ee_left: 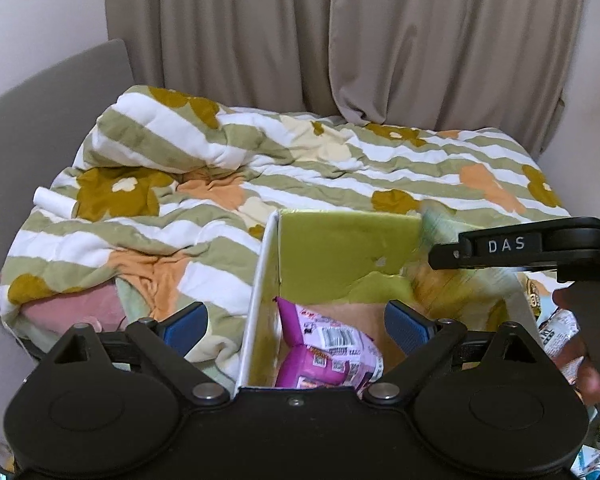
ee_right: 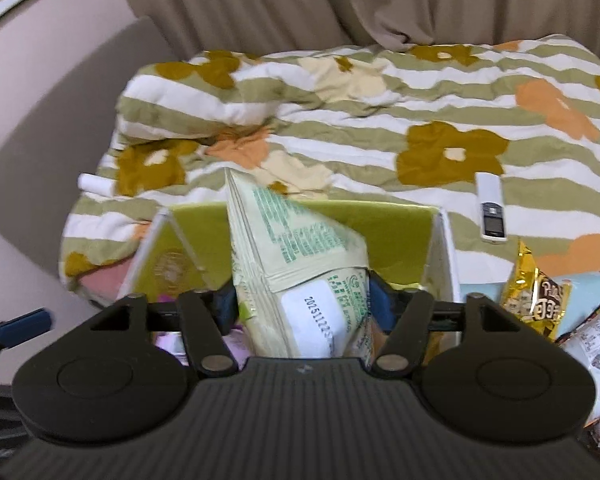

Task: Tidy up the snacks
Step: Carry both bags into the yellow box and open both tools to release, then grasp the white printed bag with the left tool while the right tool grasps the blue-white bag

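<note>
Left wrist view: looks down past the left gripper (ee_left: 296, 322), blue pads spread wide with nothing between them, poised over the near left corner of the box (ee_left: 260, 280). White outer wall, yellow-green lining, open top, resting on the striped floral duvet (ee_left: 180, 168) of the bed. Directly ahead and below, between the spread pads, lies a pink snack packet (ee_left: 328, 354) on the box floor, barcode side up, crumpled, long axis running roughly away from the camera. From the right edge enters the right gripper (ee_left: 436, 254), seen side-on with "DAS" lettering, its tip over the far right part of the box, carrying a pale packet that is blurred here. More wrappers visible beyond the box on the right, partly hidden by the person's hand (ee_left: 588, 376).

Right wrist view: shows the right gripper (ee_right: 302, 304) clamped across the lower part of a pale green packet (ee_right: 296, 248), a flat pouch with green print and a white date label. Packet held nearly upright, long axis pointing forward and up from the fingers, top corner leaning left, body above the open box (ee_right: 446, 240). Box interior straight below and ahead, so likely only a lowering and a release needed. Right gripper plainly the nearer one for that. On the bed to the right: a white remote (ee_right: 492, 210), a gold-and-brown snack packet (ee_right: 534, 292), further wrappers at the frame edge, not yet sorted.
</note>
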